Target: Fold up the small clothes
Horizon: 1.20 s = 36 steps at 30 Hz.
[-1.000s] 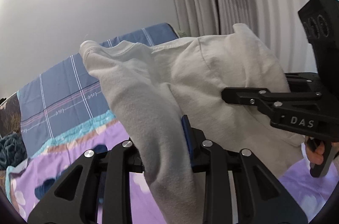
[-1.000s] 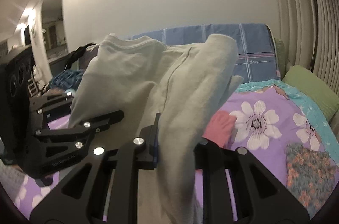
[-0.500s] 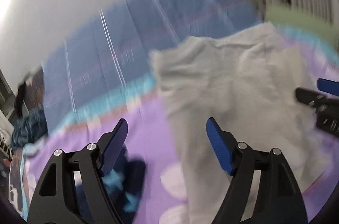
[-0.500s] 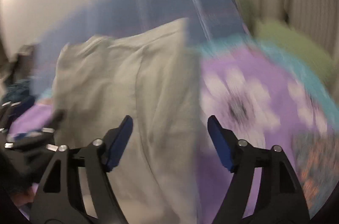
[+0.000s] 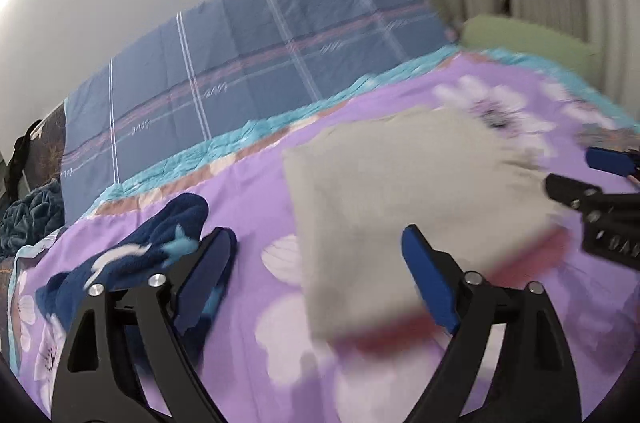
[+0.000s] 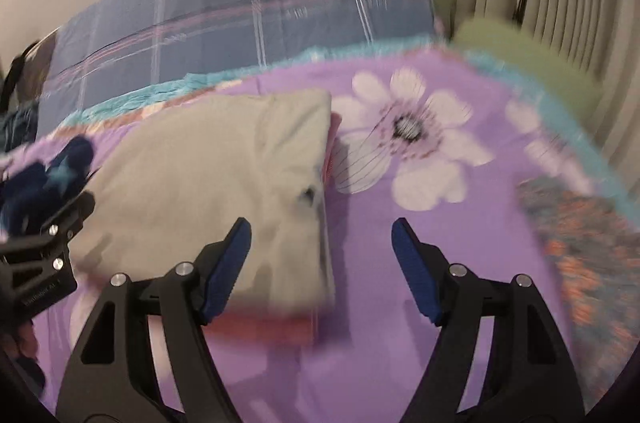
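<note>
Both grippers are standing released, nothing between the pads. Left gripper (image 5: 318,273) and right gripper (image 6: 322,265) have both just been opening, and the beige garment (image 6: 224,179) is lying free on the purple floral bedspread (image 6: 420,223), folded into a rough rectangle.

It is sitting on top of a pink or red item (image 6: 276,329), edge peeking out at the near side and along the right; this looks like a stack building up.

Step in hand: drop-off of a finished fold, I'd judge. The left view is blurred, so I can't confirm that the near edge is lying flat.

Other stuff around:
- dark blue patterned garment (image 5: 132,255), crumpled, to the left of the stack, just beside the left gripper's left pad
- multicoloured knit piece (image 6: 576,243), right side, well apart from the stack
- green pillow (image 6: 532,59) and blue plaid headboard cover (image 5: 248,63) at the far end

Next move, my guess: either tidying the beige fold or going for the blue one. The latter is bunched, so it is needing a two-point pick at an edge or corners and a spread-out before any folding.
</note>
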Tool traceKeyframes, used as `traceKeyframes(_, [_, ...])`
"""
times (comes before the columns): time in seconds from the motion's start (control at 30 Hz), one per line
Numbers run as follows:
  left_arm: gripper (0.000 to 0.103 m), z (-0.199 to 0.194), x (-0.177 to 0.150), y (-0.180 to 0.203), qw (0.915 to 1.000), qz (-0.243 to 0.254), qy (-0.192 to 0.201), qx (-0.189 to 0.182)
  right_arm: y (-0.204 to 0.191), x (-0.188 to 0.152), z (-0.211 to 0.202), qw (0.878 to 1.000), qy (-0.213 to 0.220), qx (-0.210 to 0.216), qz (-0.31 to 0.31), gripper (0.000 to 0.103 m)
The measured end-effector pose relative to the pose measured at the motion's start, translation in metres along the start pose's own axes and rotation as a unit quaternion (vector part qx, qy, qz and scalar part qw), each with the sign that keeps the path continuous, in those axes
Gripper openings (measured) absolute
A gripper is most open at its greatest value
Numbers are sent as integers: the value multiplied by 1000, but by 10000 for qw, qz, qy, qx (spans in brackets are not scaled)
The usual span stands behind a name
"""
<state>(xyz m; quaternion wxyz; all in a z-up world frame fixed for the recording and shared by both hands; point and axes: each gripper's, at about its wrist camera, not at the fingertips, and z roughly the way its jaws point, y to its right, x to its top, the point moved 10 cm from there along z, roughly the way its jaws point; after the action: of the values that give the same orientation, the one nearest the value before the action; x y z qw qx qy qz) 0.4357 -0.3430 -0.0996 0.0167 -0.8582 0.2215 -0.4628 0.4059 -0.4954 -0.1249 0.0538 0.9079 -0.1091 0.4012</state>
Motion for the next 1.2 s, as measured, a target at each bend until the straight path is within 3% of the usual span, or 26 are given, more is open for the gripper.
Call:
traceKeyframes(0.17, [98, -107, -20, 28, 9971, 463, 575, -184, -1, -37, -101, 9990, 348, 101, -269, 86])
traceKeyframes(0.3, [102, -182, -34, 36, 9959, 329, 823, -160, 13, -64, -162, 9970, 636, -308, -313, 101])
traceKeyframes(0.4, [102, -222, -40, 39, 9947, 279, 986, -2, 32, -84, -199, 9950, 732, -670, -147, 101])
traceKeyframes(0.57, [102, -292, -50, 47, 9918, 168, 1263, -59, 36, -111, -259, 9939, 930, -504, 309, 101])
traceKeyframes(0.8, [102, -355, -68, 36, 9904, -62, 1368, 168, 31, -133, -329, 9897, 1212, -641, 403, 101])
traceKeyframes(1.2, [102, -392, -106, 8, 9917, -407, 1184, 278, -8, -160, -389, 9879, 1400, -641, 175, 101])
